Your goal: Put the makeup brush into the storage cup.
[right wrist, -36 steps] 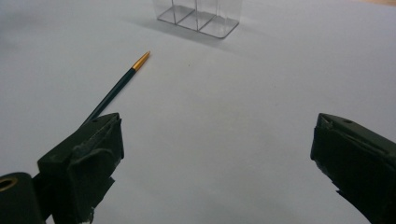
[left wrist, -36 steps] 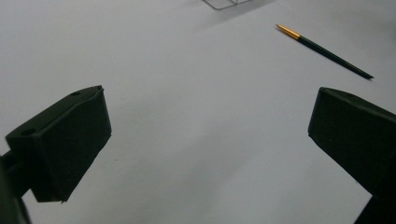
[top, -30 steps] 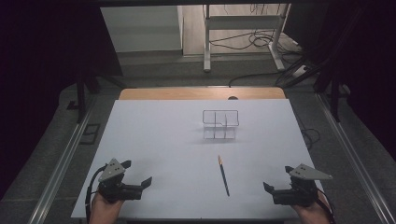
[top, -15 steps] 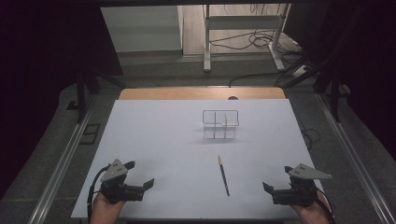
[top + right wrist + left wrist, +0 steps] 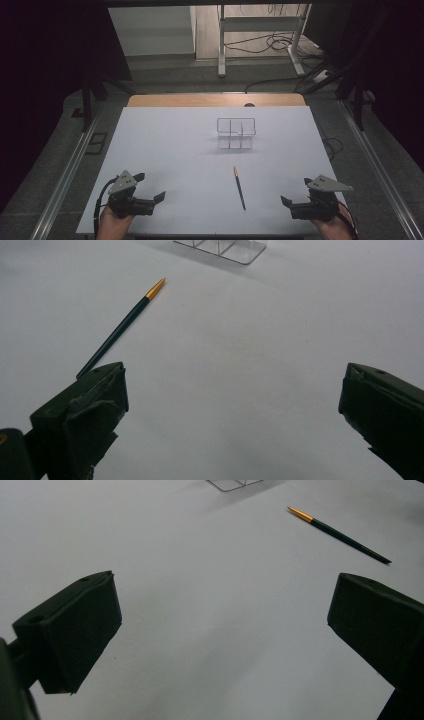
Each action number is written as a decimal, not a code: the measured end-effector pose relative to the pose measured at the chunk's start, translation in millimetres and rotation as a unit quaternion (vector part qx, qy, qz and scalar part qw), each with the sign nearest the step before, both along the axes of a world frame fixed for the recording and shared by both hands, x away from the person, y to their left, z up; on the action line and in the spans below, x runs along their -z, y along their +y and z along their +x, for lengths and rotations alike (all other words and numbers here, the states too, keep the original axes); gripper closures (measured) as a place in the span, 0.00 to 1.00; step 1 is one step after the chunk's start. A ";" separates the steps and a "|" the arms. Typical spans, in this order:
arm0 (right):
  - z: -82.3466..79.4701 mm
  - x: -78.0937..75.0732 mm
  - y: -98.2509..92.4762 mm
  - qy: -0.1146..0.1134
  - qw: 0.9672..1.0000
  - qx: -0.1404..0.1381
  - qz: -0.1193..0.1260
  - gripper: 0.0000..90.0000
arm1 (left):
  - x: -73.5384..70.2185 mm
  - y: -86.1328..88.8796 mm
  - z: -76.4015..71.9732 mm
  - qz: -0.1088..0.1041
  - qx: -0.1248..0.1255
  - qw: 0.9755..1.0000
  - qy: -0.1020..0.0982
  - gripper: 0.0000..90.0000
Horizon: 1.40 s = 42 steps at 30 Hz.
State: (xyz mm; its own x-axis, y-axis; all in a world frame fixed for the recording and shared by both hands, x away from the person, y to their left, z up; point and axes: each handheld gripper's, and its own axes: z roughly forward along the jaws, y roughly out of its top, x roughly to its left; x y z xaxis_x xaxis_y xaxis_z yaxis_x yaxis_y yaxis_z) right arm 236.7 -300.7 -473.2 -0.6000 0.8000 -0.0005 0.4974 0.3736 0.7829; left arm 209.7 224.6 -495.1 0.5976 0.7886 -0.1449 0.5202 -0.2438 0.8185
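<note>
Resting low at the near table (image 5: 165,140) edge, your left hand-held gripper (image 5: 150,189) and right hand-held gripper (image 5: 286,201) gape with nothing in them. Nothing looks started: the paintbrush (image 5: 239,187) lies flat between them, apart from the clear organizer (image 5: 236,133) beyond.

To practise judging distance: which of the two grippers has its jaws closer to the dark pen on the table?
The right gripper: the pen lies between both, its dark end nearer this one. The left gripper is farther off. Both stand open.
</note>
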 end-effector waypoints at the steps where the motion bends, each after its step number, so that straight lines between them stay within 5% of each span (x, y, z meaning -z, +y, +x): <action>1: 0.2 -0.4 0.3 0.002 1.000 0.000 -0.001 0.00 | 0.0 0.1 0.1 0.000 0.000 1.000 0.000 0.01; 42: 19.7 -18.1 22.6 0.053 0.998 -0.012 -0.020 0.00 | 2.2 -0.1 2.1 0.001 -0.002 1.000 0.010 0.02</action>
